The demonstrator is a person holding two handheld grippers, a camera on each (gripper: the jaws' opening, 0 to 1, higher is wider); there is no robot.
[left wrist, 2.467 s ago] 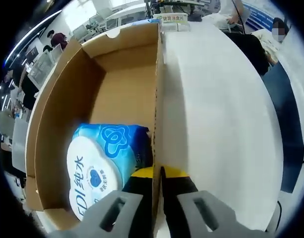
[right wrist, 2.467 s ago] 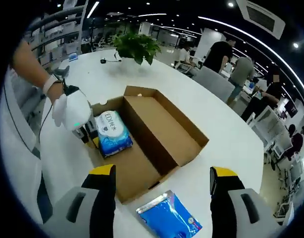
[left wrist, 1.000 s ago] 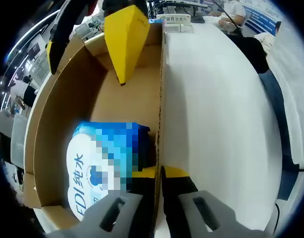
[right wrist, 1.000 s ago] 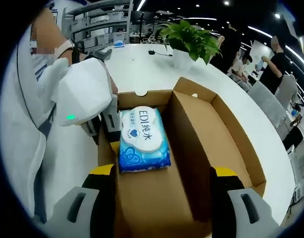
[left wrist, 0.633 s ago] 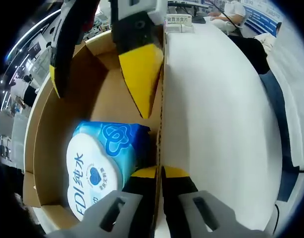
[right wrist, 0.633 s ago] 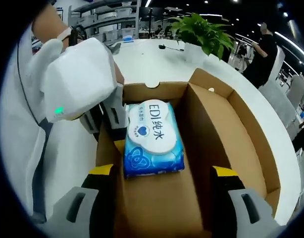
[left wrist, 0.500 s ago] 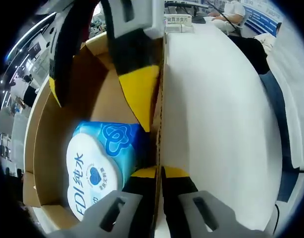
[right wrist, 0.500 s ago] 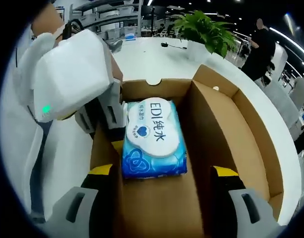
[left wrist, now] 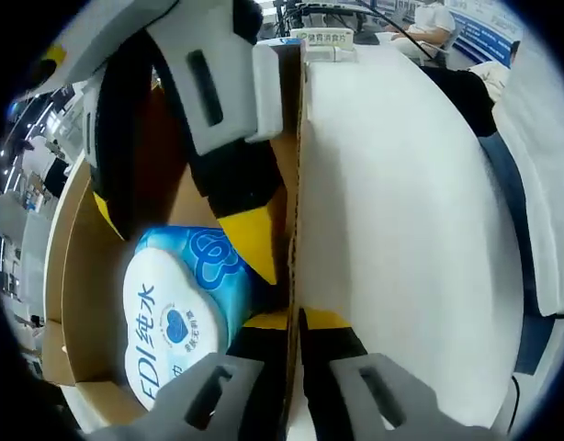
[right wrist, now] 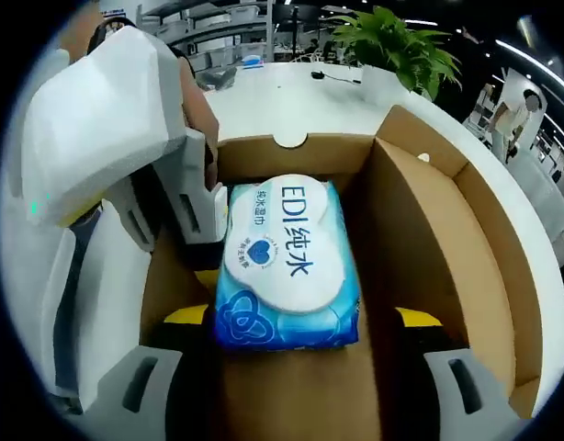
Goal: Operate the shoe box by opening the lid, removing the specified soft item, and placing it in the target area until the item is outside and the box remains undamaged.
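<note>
White table (left wrist: 401, 211) bears open shoe box (right wrist: 429, 230).

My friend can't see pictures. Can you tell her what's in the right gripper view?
A blue and white wipes pack lies in an open cardboard shoe box, with the right gripper open, one yellow-tipped jaw on each side of it. The left gripper is clamped on the box's wall beside the pack. The box sits on a white table with a potted plant behind.

Both cameras look closely down into the open shoe box (right wrist: 429, 230) from opposite ends, sharing the wipes pack (left wrist: 176, 312).
</note>
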